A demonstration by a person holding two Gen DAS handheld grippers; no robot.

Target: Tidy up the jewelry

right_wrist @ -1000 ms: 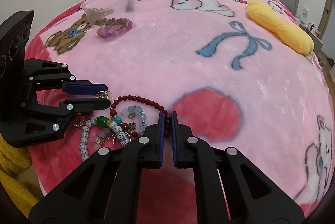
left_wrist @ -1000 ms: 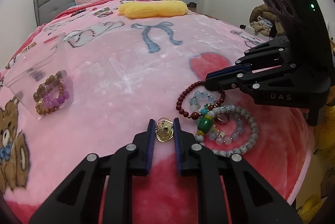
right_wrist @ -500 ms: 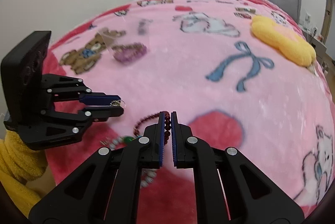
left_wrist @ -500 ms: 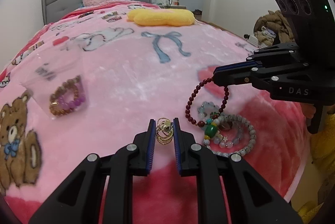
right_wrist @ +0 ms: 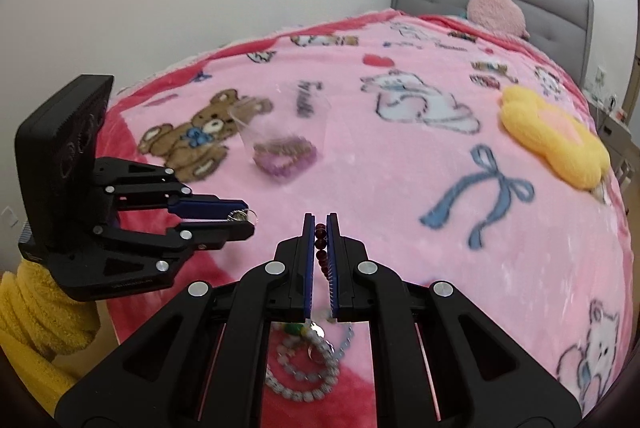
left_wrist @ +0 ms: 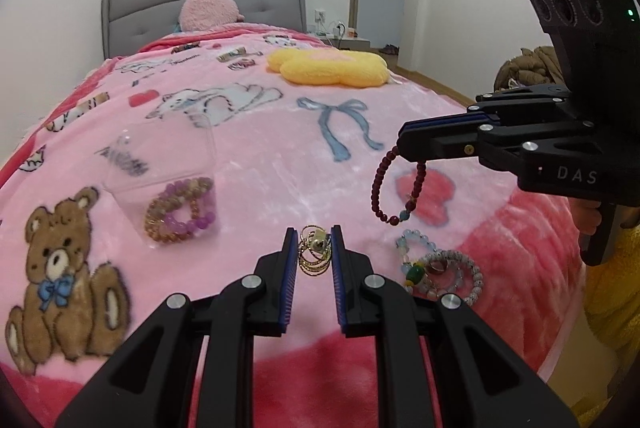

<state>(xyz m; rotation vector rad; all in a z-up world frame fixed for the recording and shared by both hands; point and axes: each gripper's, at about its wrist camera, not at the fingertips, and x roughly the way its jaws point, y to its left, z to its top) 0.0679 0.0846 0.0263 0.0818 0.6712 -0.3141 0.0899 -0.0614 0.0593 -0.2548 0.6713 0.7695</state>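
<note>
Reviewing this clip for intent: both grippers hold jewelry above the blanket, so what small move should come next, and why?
Probably carry the right gripper, shut on the dark red bead bracelet, toward the clear box, which already holds bracelets. The left gripper with the gold rings can follow.

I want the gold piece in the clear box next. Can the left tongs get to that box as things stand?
Probably yes: the clear box lies open on the blanket ahead with nothing between, and the left tongs already grip the gold piece.

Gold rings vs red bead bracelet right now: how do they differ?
The gold rings are a small wire cluster; the red bracelet is one long loop of dark beads. The rings sit wedged in the left gripper; the bracelet dangles from the right gripper. Both are pinched and clear of the blanket.
</note>
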